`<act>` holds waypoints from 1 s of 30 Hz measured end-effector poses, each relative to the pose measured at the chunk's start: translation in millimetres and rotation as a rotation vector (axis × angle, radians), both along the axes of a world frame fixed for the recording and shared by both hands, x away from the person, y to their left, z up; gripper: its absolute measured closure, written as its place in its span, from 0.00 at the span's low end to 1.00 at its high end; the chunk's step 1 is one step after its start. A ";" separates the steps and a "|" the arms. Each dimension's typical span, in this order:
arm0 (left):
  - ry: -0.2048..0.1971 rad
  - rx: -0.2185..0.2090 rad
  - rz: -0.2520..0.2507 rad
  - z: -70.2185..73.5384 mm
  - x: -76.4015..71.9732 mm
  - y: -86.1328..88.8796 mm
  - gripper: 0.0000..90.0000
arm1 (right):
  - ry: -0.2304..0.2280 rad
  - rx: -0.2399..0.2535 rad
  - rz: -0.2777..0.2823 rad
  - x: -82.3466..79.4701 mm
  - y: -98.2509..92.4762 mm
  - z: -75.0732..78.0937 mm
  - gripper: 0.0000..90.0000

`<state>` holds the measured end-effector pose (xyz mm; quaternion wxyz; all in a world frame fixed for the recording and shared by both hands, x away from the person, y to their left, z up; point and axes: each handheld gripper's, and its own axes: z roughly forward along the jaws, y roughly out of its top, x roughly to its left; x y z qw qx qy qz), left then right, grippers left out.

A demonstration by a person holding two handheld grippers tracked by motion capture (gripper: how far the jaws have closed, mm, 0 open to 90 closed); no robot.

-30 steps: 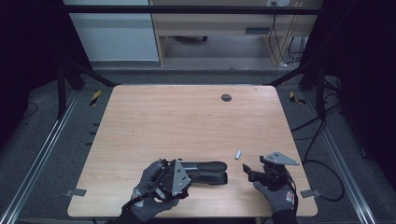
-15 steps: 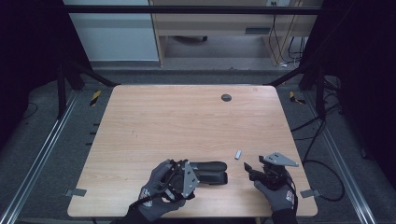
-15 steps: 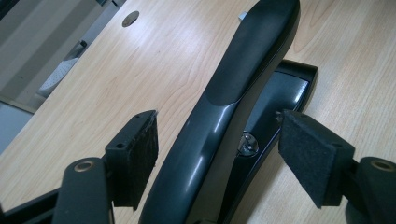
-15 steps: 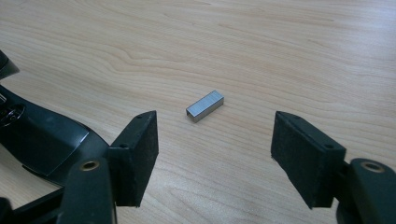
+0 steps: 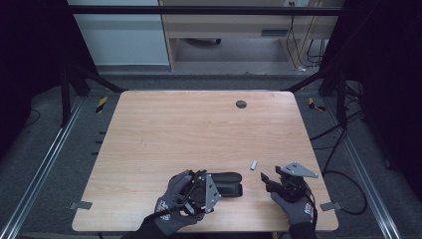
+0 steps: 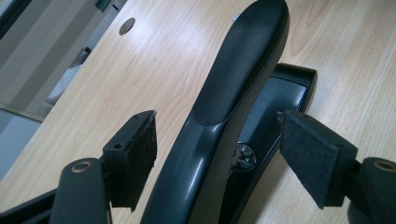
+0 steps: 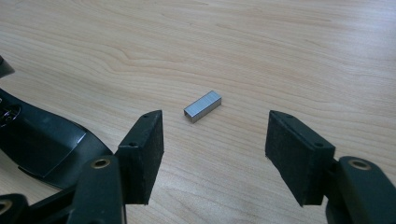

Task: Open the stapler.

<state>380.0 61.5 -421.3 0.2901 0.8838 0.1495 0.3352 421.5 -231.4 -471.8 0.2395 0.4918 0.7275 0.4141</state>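
The black stapler (image 6: 233,107) lies between the gripper's (image 6: 219,149) just-opened pads (image 6: 140,154) (neither touching it).

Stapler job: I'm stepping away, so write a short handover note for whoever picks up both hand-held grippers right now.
Left hand-held gripper: open, its jaws have just been opening; they straddle the black stapler at the table's near edge, pads clear of it.
Right hand-held gripper: open, jaws have just been closing a little; nothing between them, aimed at the staple strip lying loose on the wood just ahead.
Done: the stapler's top arm appears swung up off its base.
Left, probably: pick up the staple strip, load it, shut the stapler.
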 end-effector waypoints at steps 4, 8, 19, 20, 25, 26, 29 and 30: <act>-0.005 0.014 -0.002 -0.5 0.1 -3.1 0.30 | 0.005 0.002 0.000 0.4 0.2 -0.3 0.43; -0.017 0.030 -0.002 -1.7 0.7 -5.7 0.30 | 0.005 0.007 -0.002 0.2 0.6 0.0 0.44; -0.042 0.067 -0.007 -6.0 2.2 -13.9 0.30 | 0.016 0.003 0.007 0.8 3.5 -1.1 0.46; -0.043 0.070 -0.006 -6.7 2.3 -14.6 0.30 | 0.018 0.005 0.008 0.9 3.6 -1.3 0.46; -0.052 0.102 -0.007 -9.6 3.4 -18.2 0.30 | 0.026 0.011 0.012 1.2 3.6 -1.7 0.47; -0.056 0.104 -0.008 -10.2 3.6 -18.9 0.30 | 0.026 0.010 0.012 1.3 3.6 -1.8 0.47; -0.062 0.113 -0.009 -10.9 4.1 -20.9 0.30 | 0.027 0.011 0.013 1.1 3.8 -1.8 0.48; -0.065 0.114 -0.008 -11.0 4.1 -21.5 0.30 | 0.026 0.010 0.014 1.2 3.7 -1.9 0.48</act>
